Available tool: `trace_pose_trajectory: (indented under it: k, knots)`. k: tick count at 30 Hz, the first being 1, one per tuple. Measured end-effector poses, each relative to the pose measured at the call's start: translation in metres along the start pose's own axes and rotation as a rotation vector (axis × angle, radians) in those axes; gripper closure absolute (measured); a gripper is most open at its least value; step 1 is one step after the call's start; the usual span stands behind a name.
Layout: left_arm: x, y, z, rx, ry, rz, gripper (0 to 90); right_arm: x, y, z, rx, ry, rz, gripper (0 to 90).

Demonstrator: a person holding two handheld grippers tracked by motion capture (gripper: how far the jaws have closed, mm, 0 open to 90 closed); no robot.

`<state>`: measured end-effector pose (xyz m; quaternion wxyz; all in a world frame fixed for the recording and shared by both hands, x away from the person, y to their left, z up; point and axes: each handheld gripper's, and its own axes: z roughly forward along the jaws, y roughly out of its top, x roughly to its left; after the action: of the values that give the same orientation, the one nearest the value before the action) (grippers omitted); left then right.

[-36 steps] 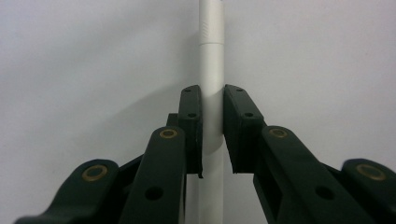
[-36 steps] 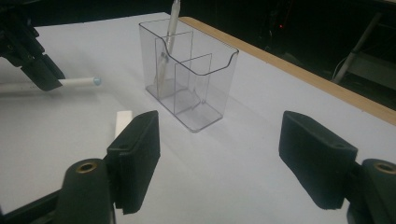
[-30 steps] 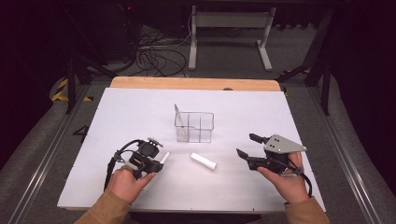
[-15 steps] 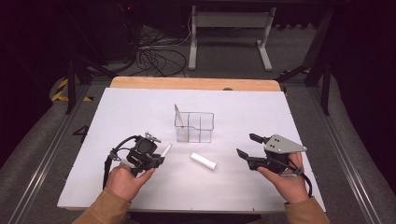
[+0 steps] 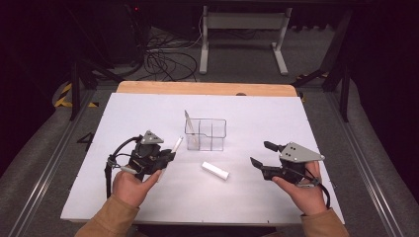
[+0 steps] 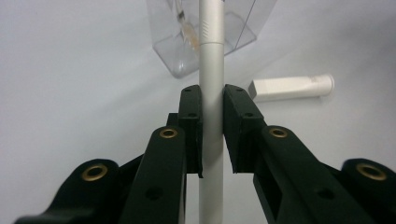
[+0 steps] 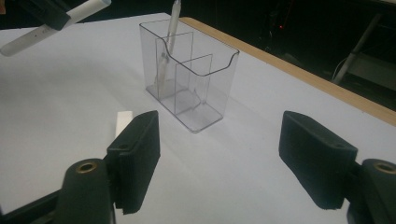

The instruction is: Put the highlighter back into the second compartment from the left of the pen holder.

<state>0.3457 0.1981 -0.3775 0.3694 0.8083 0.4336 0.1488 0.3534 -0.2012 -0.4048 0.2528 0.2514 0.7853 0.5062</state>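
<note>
White-silver pen (image 6: 211, 70) is clamped between the left gripper (image 5: 163, 157)'s pads, so it's held clear of the table, with its long axis run straight along the jaws and its free end aimed toward roughly 1 o'clock in the high view. That's where the clear plastic organizer (image 5: 206, 134) sits, just past the tip, with another pen (image 5: 189, 129) already stood in its left compartment. So the drop-in would probably be made by the left side, which is plainly nearer; the pen would need tipping upright first. A white capped tube (image 5: 215, 171) is left lying on the table at about 3 o'clock from the left gripper. The right gripper (image 5: 262, 154) is held open and empty, well off at 4 o'clock from the organizer.
</note>
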Motion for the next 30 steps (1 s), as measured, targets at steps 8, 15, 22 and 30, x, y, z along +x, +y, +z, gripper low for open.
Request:
trace_pose_trajectory:
  k: [8, 15, 22, 30]
  knots:
    - [0.000, 0.006, -0.004, -0.109, -0.074, -0.018, 78.5, 0.000, 0.000, 0.000, -0.002, 0.000, 0.000, 29.9]
    - [0.003, 0.009, -0.007, -0.210, -0.104, -0.028, 78.5, 0.000, 0.000, -0.001, -0.004, 0.002, 0.003, 29.9]
    - [0.005, 0.013, -0.010, -0.300, -0.139, -0.043, 78.5, 0.000, 0.000, 0.000, -0.003, 0.003, 0.003, 29.9]
    - [0.004, 0.020, -0.008, -0.352, -0.155, -0.030, 78.5, 0.000, 0.000, 0.000, -0.002, 0.004, 0.006, 29.9]
